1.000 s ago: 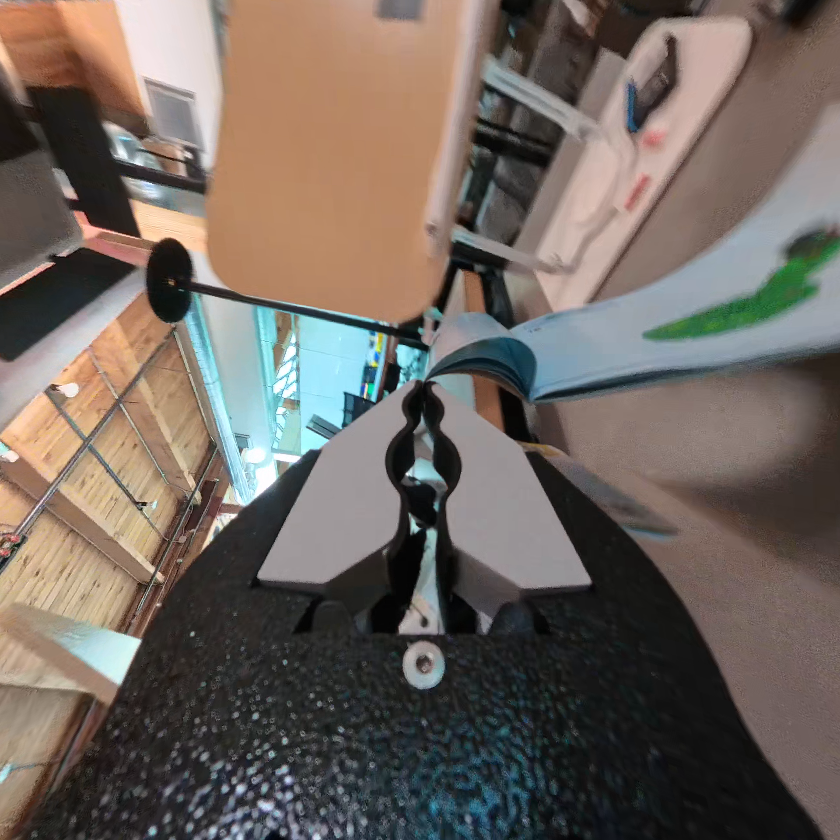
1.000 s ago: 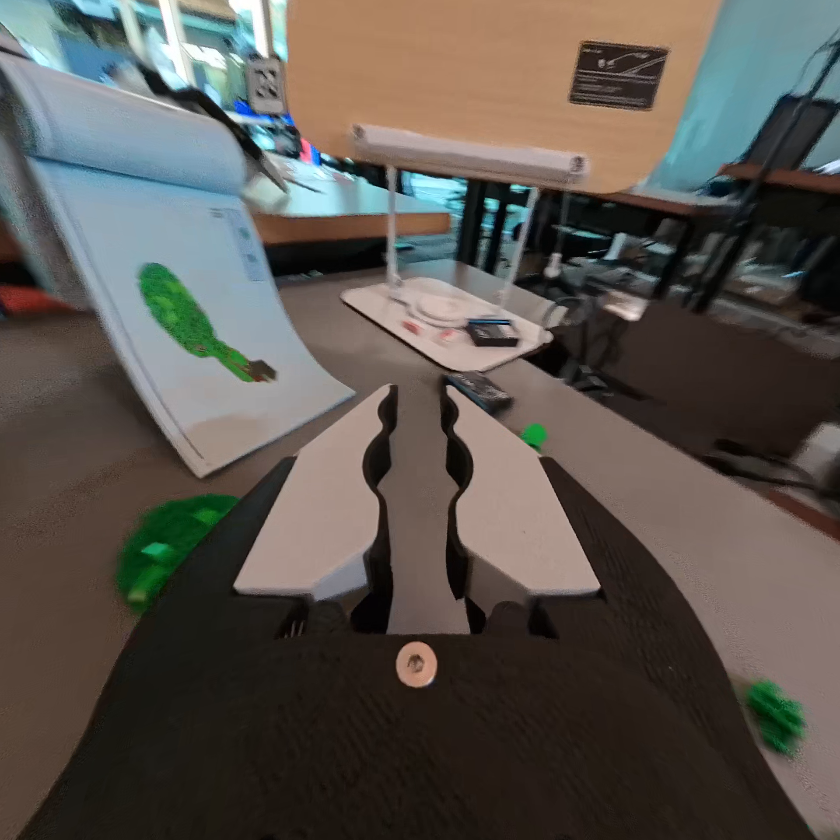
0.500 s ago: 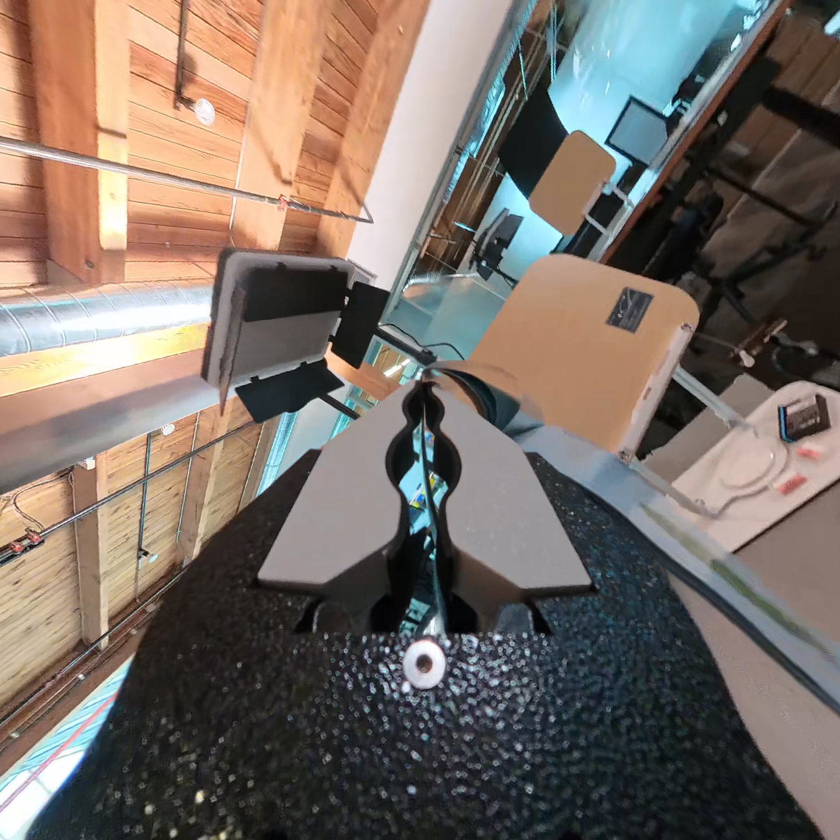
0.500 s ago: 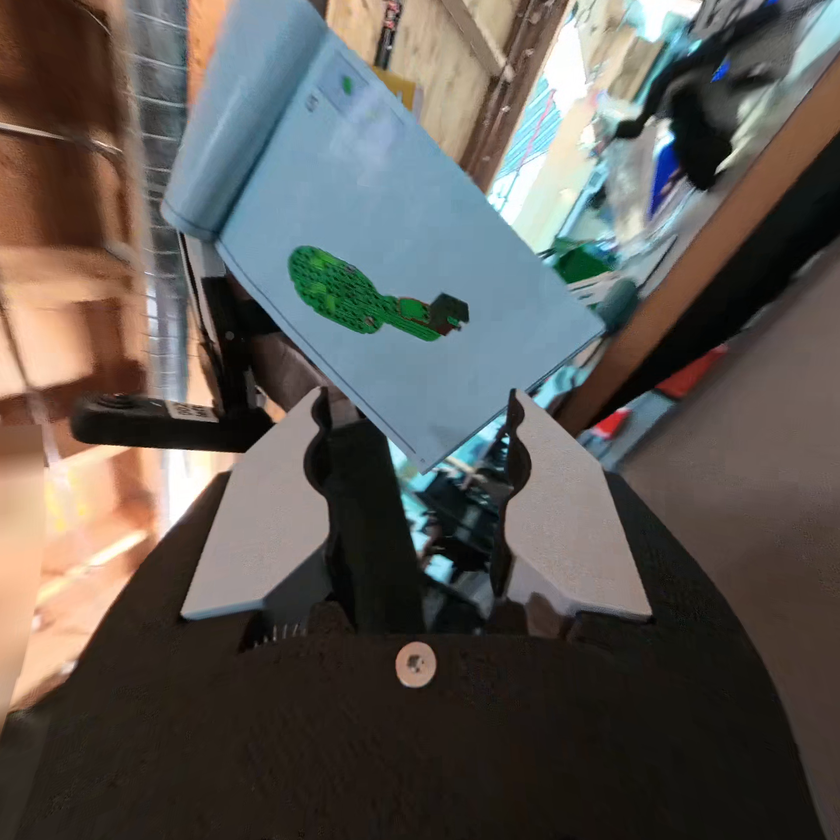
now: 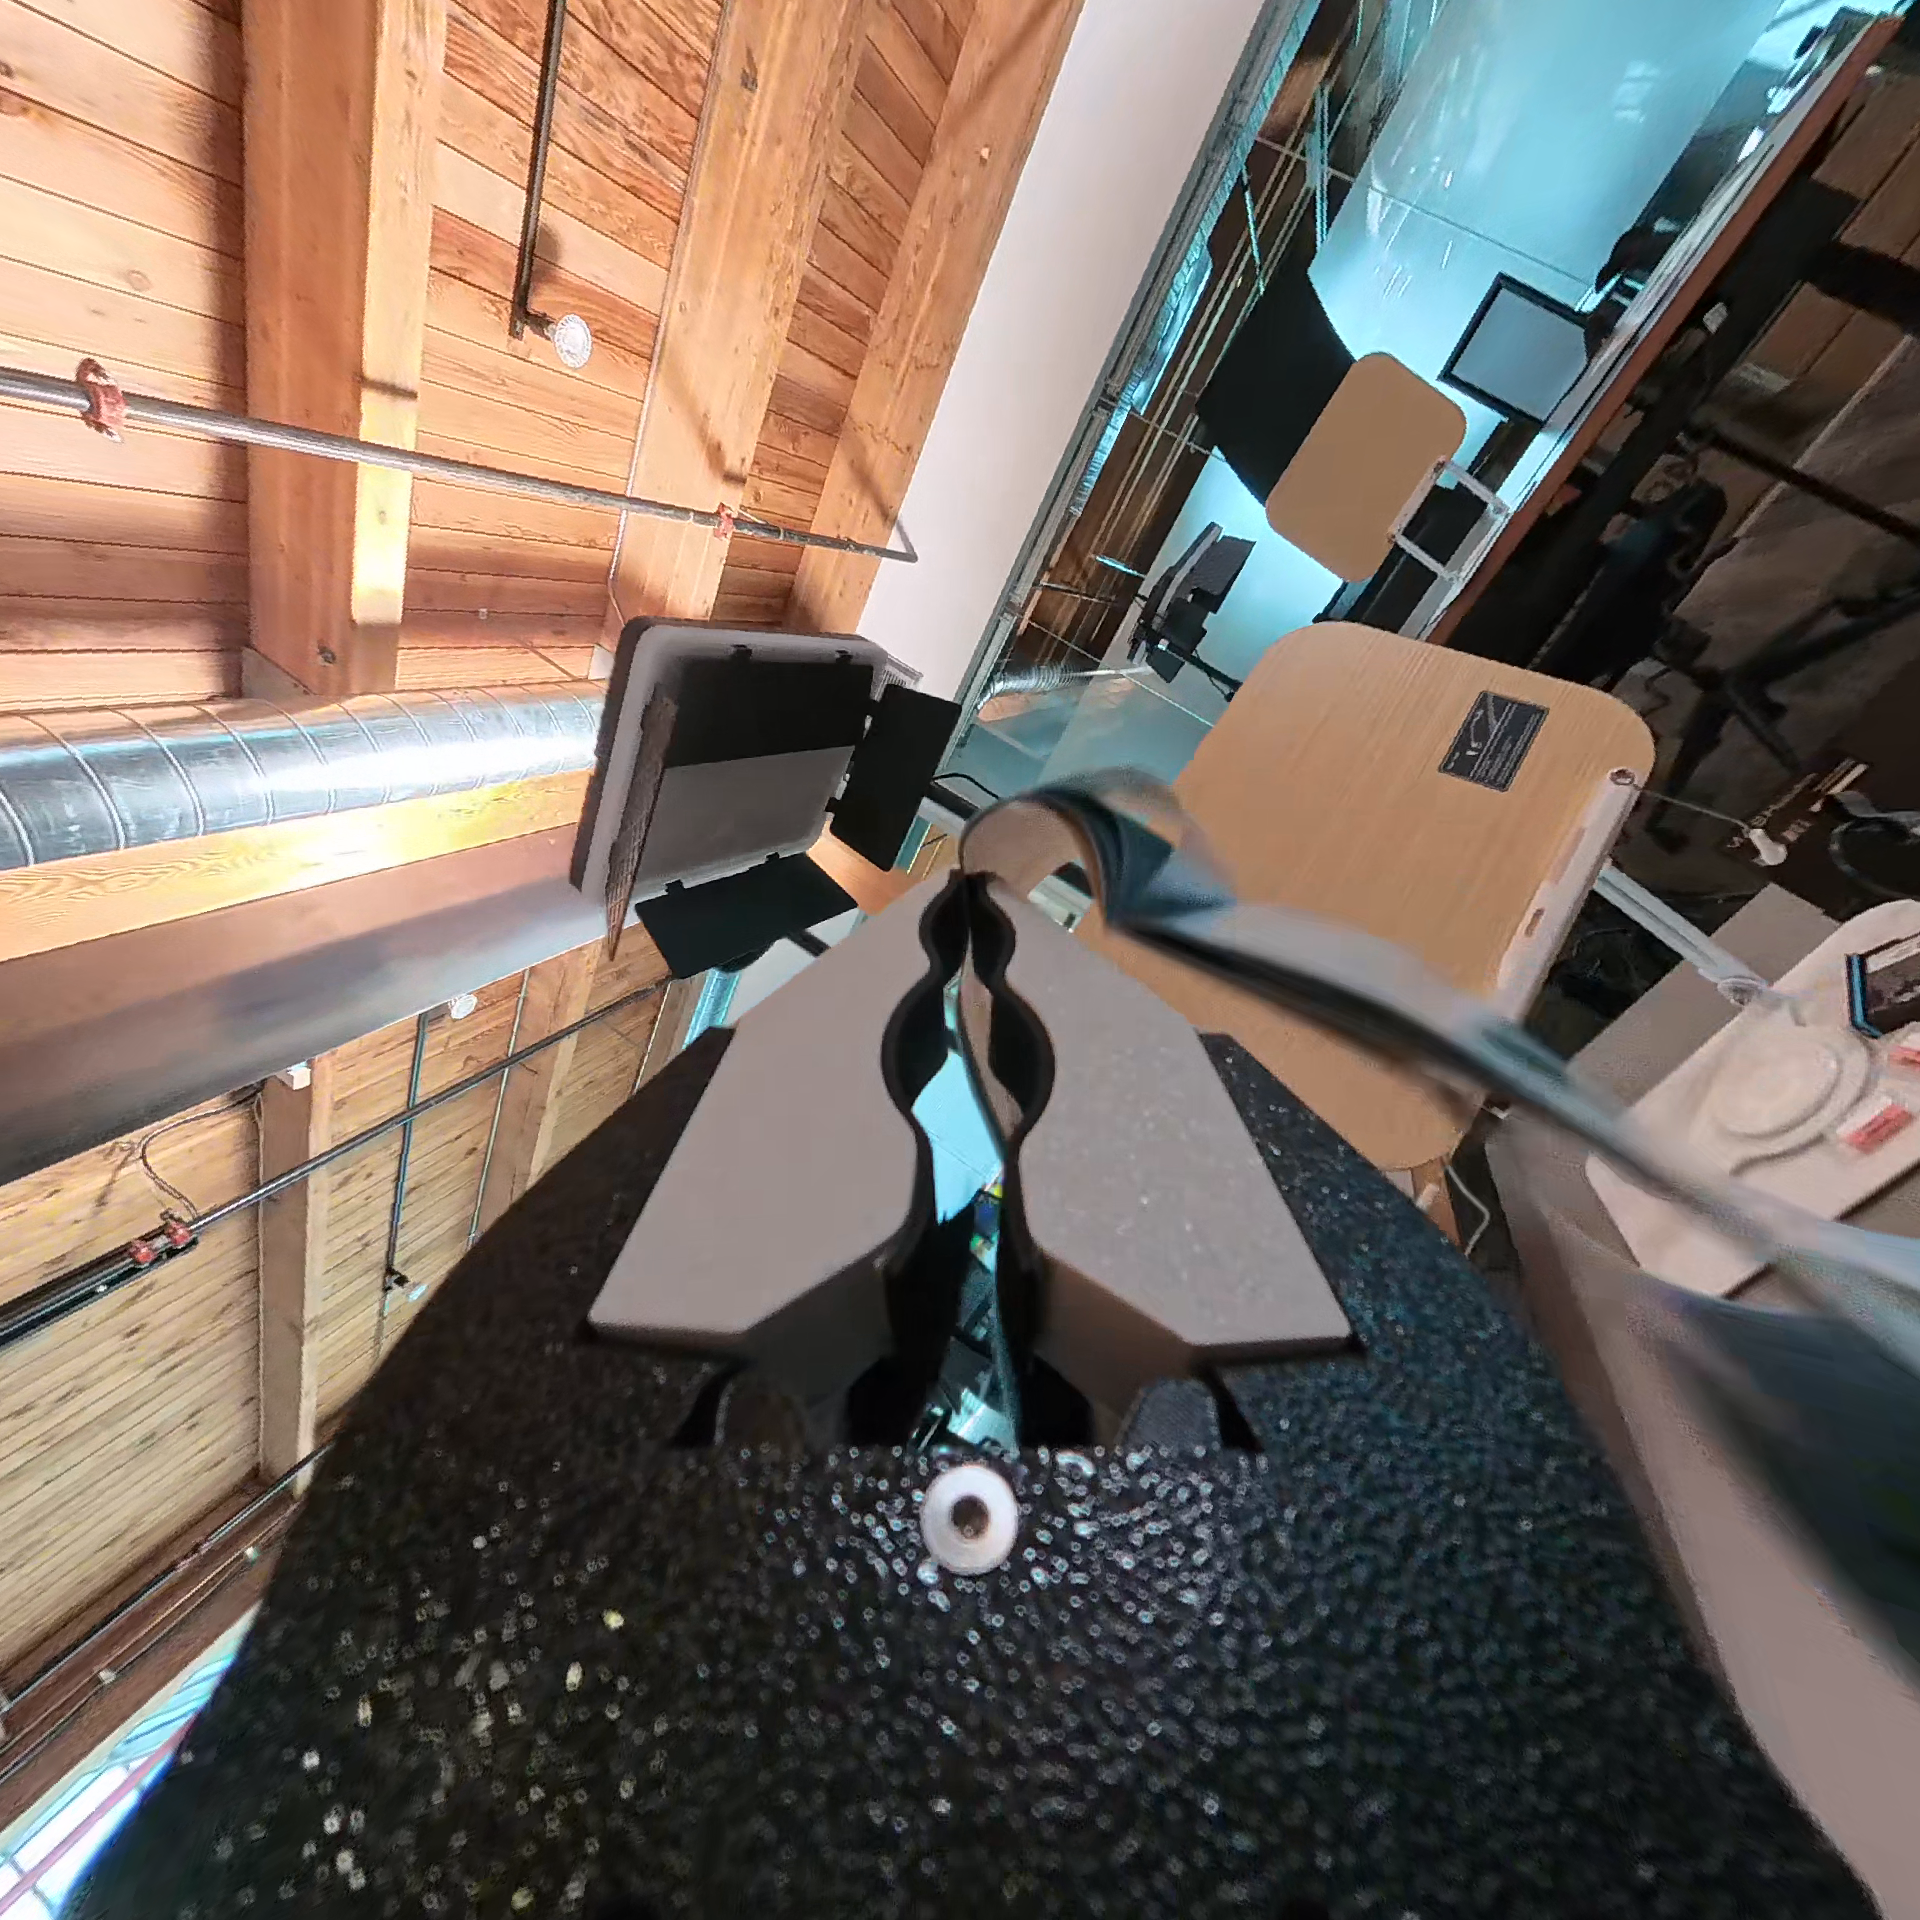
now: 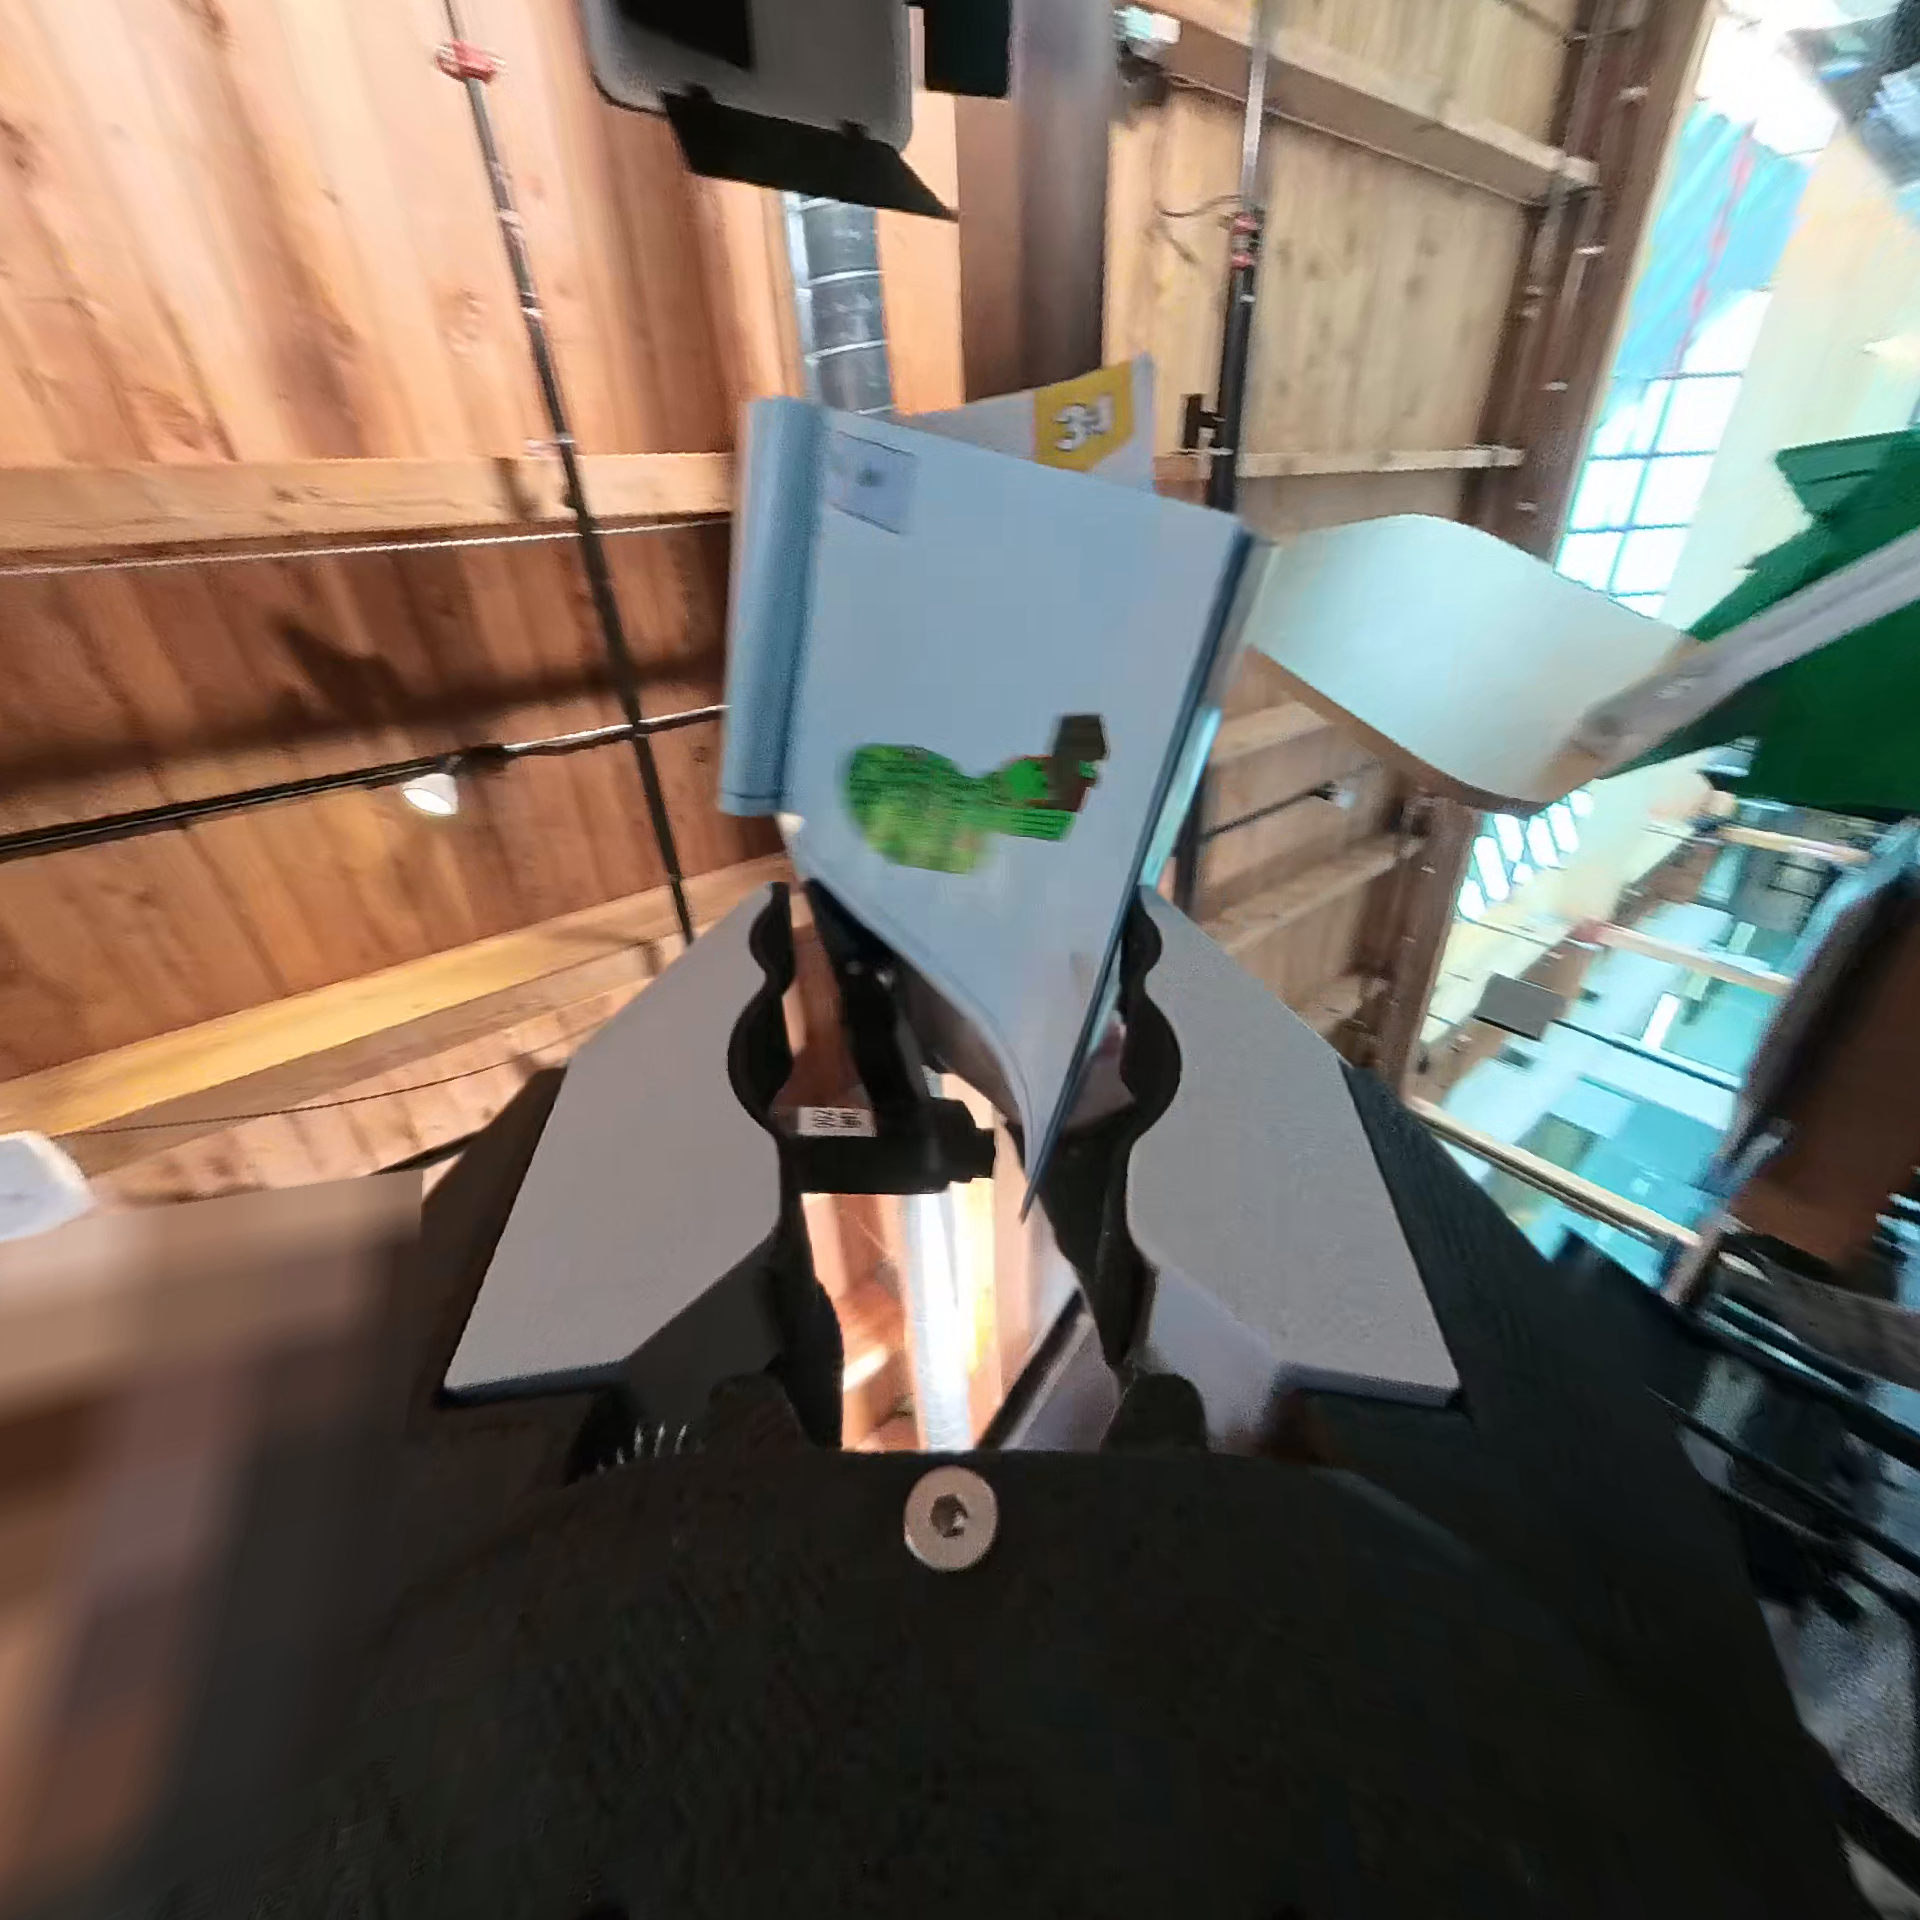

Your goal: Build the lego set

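The left gripper [image 5: 961, 894] is closed on a thin page of the instruction booklet [image 5: 1226, 914], which is lifted in the air — the page runs between the two grey fingers [image 5: 790, 1164] and the rest of the booklet bends away to the right, blurred. The right gripper [image 6: 951, 935] is spread wide and grasps nothing; the lower corner of the booklet [image 6: 977, 665] hangs between its fingers, close to the right one, but I cannot tell if it touches. The open page shows a green model. Behind the booklet stands a wooden chair [image 5: 1392, 831]. Farther right, on the grey table [image 5: 1766, 925], lies a white tray [image 5: 1683, 1164] with a clear round dish, small red pieces and a dark flat device in it. Beyond, a black panel lamp [image 5: 727, 790] and the wooden ceiling [image 5: 312, 260].
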The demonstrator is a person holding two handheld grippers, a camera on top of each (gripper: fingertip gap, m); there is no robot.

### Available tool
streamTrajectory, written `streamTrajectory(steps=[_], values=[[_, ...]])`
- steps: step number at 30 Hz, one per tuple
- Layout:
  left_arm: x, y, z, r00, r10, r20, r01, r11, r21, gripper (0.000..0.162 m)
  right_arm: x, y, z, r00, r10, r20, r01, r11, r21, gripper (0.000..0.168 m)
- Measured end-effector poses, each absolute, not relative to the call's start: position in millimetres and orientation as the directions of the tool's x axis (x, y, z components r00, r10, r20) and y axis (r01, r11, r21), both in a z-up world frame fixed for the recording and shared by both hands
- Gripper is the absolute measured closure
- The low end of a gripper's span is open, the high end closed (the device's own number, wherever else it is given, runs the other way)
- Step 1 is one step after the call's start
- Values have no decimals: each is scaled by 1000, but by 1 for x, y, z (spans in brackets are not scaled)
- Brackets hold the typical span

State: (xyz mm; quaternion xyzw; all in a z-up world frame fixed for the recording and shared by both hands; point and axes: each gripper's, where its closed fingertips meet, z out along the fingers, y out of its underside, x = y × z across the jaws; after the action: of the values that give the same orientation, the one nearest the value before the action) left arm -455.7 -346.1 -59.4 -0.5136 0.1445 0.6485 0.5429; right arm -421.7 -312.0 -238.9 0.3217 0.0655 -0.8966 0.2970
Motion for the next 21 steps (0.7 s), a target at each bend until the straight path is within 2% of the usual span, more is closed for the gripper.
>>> streamTrajectory(steps=[3,6,9,10,13,17,21], values=[[-454,-349,-53,122,561,-818,-854,-361,-375,162,-418,-308,-228,-654,-523,-548,573,-814,92,106],[-445,-344,-37,111,562,-820,-871,-342,-353,162,-424,-323,-232,-647,-491,-583,567,-821,62,94],[-430,-336,-21,78,551,-831,-892,-333,-305,162,-421,-325,-225,-672,-525,-522,563,-820,101,81],[-426,-334,-17,73,547,-834,-898,-327,-293,162,-418,-325,-220,-697,-510,-505,548,-832,83,79],[-416,-327,-11,60,537,-842,-913,-311,-263,162,-407,-326,-207,-772,-438,-462,486,-874,16,78],[-406,-315,-10,59,513,-856,-927,-289,-237,162,-399,-322,-198,-794,-452,-406,483,-875,28,76],[-407,-312,-18,28,500,-865,-924,-317,-213,162,-381,-290,-190,-866,-389,-313,388,-919,69,94]])
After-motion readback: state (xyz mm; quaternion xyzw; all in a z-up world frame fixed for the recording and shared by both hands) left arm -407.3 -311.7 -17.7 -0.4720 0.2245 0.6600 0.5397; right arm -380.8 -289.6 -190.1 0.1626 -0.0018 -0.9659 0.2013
